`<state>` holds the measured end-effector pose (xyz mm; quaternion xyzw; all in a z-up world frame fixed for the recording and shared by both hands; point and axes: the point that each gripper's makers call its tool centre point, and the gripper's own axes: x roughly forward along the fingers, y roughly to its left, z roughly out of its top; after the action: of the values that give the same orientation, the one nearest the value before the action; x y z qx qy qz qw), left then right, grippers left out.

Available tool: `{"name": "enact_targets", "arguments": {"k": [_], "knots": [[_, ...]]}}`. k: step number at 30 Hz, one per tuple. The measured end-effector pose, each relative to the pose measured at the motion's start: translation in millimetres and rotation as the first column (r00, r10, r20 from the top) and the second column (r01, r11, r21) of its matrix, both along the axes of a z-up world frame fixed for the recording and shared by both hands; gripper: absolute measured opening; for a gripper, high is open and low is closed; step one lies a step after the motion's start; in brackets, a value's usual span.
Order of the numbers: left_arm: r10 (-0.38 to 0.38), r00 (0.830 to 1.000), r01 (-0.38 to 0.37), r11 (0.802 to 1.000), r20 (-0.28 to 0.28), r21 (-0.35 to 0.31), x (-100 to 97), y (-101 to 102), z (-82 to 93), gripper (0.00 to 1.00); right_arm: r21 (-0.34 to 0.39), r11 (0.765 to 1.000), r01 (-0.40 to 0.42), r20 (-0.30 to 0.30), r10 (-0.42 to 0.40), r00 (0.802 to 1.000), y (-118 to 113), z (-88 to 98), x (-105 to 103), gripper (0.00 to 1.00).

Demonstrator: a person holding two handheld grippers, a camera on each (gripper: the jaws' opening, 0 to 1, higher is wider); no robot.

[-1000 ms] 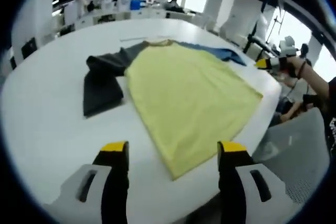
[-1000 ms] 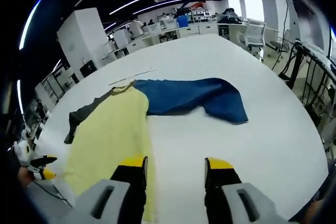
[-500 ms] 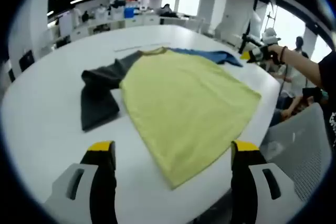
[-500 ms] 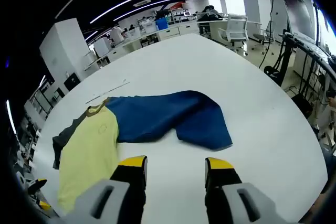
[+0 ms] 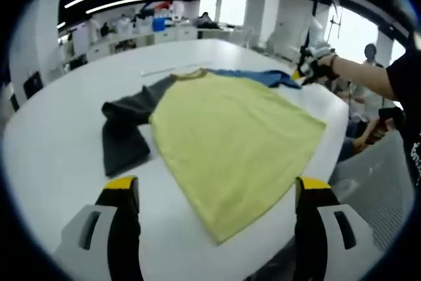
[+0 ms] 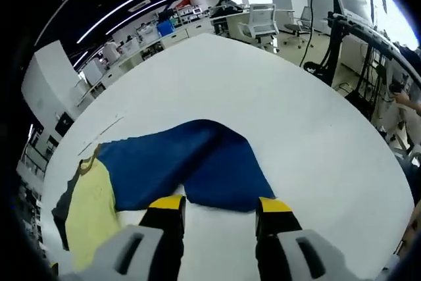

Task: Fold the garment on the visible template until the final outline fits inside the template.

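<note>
Right claw (image 6: 214,207), jaws parted and empty, sits at the bottom centre of the right gripper view with the blue sleeve (image 6: 197,166) lying just ahead, running toward the left of the frame to the yellow garment body (image 6: 89,212) on the white counter (image 6: 316,136). Left claw (image 5: 214,192), also parted and empty, faces the garment's lower hem (image 5: 223,228); the dark sleeve (image 5: 125,133) lies at frame left. I judge the right claw nearer the blue sleeve, so that fold falls to it.

surface: white table (image 5: 52,156) | on it: yellow garment (image 5: 230,136) with grey and blue sleeves, flat
</note>
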<state>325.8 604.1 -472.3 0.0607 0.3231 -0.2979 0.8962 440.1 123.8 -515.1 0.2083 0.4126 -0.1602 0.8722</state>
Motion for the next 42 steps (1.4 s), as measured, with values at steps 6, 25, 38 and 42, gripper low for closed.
{"name": "enact_targets", "arguments": {"k": [6, 25, 38, 42], "knots": [[0.000, 1.000, 0.000, 1.000, 0.004, 0.000, 1.1, -1.7, 1.5, 0.94, -0.043, 0.998, 0.040, -0.049, -0.042, 0.998, -4.9, -9.8, 4.2, 0.31], [-0.011, 1.000, 0.012, 1.000, 0.017, -0.022, 4.2, -5.3, 6.6, 0.91, -0.223, 0.955, -0.194, -0.168, 0.158, 0.973, -29.6, -15.0, 0.9, 0.00], [-0.024, 1.000, 0.025, 0.999, 0.020, -0.027, 4.3, -9.1, 6.8, 0.90, -0.283, 0.923, -0.263, -0.169, 0.222, 0.960, -67.0, 3.8, 11.0, 0.00], [-0.021, 0.999, 0.022, 0.999, 0.028, -0.034, 5.8, -9.0, 9.6, 0.89, -0.299, 0.911, -0.284, -0.185, 0.237, 0.954, -75.2, 7.3, 15.4, 0.00]]}}
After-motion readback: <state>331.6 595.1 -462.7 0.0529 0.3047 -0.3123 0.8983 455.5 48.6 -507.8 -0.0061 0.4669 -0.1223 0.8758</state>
